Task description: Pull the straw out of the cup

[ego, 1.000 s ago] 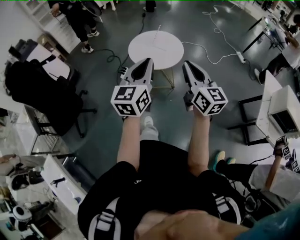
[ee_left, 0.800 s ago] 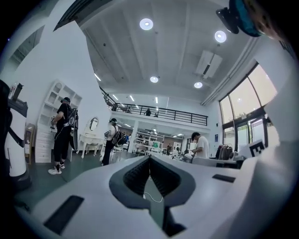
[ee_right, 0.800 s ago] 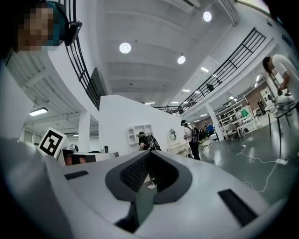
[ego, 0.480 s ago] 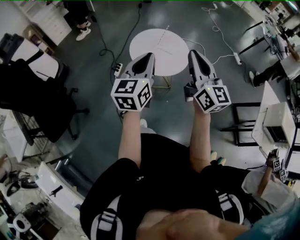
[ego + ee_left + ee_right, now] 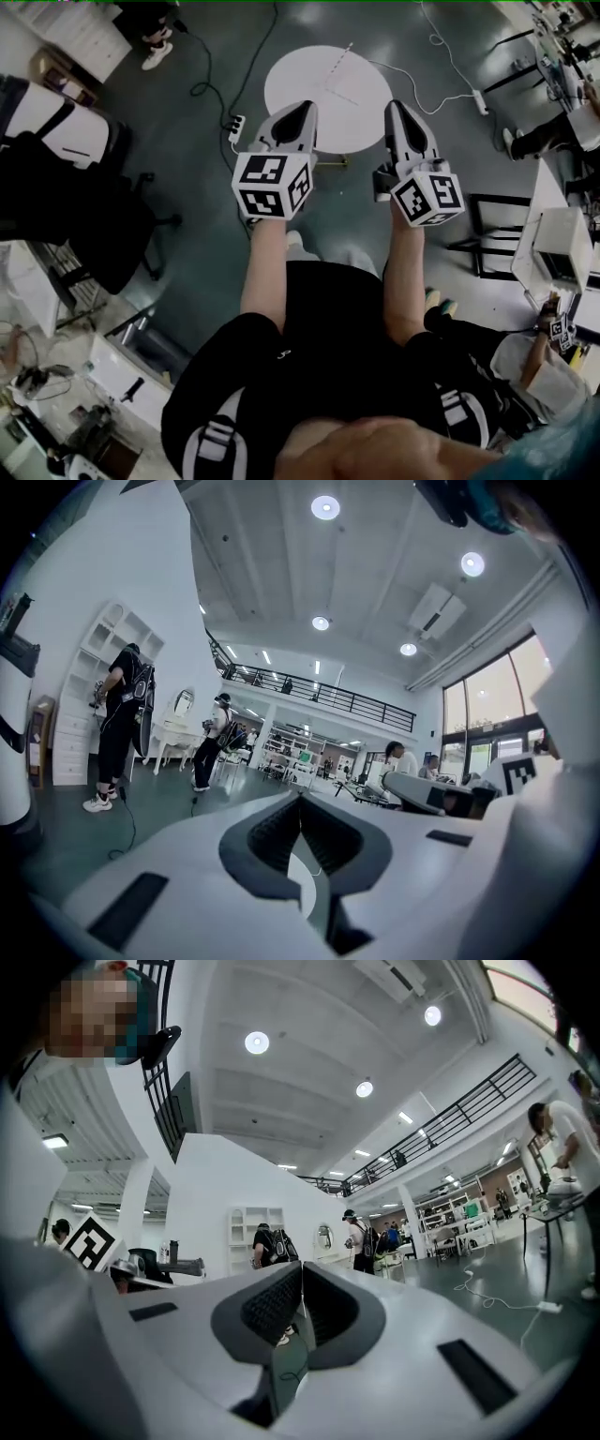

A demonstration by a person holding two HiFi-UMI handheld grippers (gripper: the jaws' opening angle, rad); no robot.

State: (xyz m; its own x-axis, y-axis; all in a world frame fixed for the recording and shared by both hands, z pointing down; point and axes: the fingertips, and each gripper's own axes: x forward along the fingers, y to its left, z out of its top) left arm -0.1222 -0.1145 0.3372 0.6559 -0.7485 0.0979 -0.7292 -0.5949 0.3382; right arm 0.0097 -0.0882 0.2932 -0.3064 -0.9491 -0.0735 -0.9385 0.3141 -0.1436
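In the head view a round white table [image 5: 309,80] stands on the grey floor ahead of me. A thin pale straw-like line [image 5: 339,66] rises from the tabletop; I cannot make out a cup. My left gripper [image 5: 305,108] is held over the table's near left edge and my right gripper [image 5: 396,105] over its near right edge, both well above it. In the left gripper view the left gripper [image 5: 300,801] has its jaws together on nothing. The right gripper [image 5: 302,1272] in its own view is likewise shut and empty, pointing out into the room.
Cables [image 5: 441,47] and a power strip [image 5: 234,123] lie on the floor around the table. A black office chair [image 5: 75,225] stands at the left, desks [image 5: 562,244] at the right. People [image 5: 122,724] stand in the hall further off.
Both grippers have shifted slightly right and forward toward the round table. The chair and floor at the left have slid back as I stepped closer.
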